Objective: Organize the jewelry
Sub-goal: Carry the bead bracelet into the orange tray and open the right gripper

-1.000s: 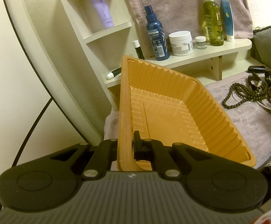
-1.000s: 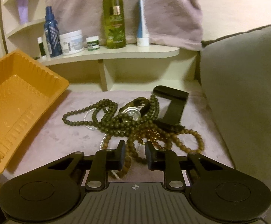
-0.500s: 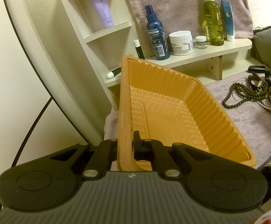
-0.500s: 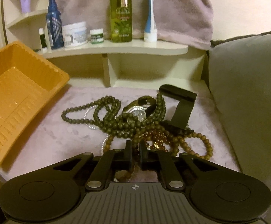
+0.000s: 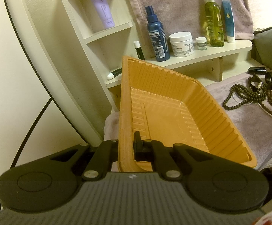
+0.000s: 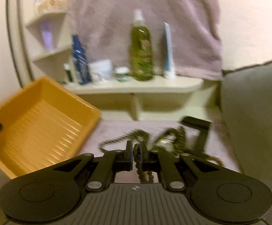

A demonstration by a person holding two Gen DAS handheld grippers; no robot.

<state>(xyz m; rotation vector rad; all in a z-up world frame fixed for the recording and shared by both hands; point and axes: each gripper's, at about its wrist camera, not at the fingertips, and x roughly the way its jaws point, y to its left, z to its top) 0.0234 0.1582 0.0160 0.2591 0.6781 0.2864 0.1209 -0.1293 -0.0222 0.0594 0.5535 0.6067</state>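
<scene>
Closest in, a bead strand [image 6: 142, 170] is pinched between the narrowed jaws of the right gripper [image 6: 136, 154], some beads dangling under it. The tray [image 5: 173, 116] rim is clamped by the left gripper [image 5: 126, 146], tilted. The rest of the jewelry pile [image 5: 255, 97] is seen ahead-right on the cloth [image 5: 257, 123], blurred. Farther back, the shelf [image 5: 207, 53] is lined with bottles [image 5: 156, 37] and jars [image 5: 181, 42].

Left tool [image 5: 125, 146] clamps the orange tray's [image 5: 124, 97] tilted rim
</scene>
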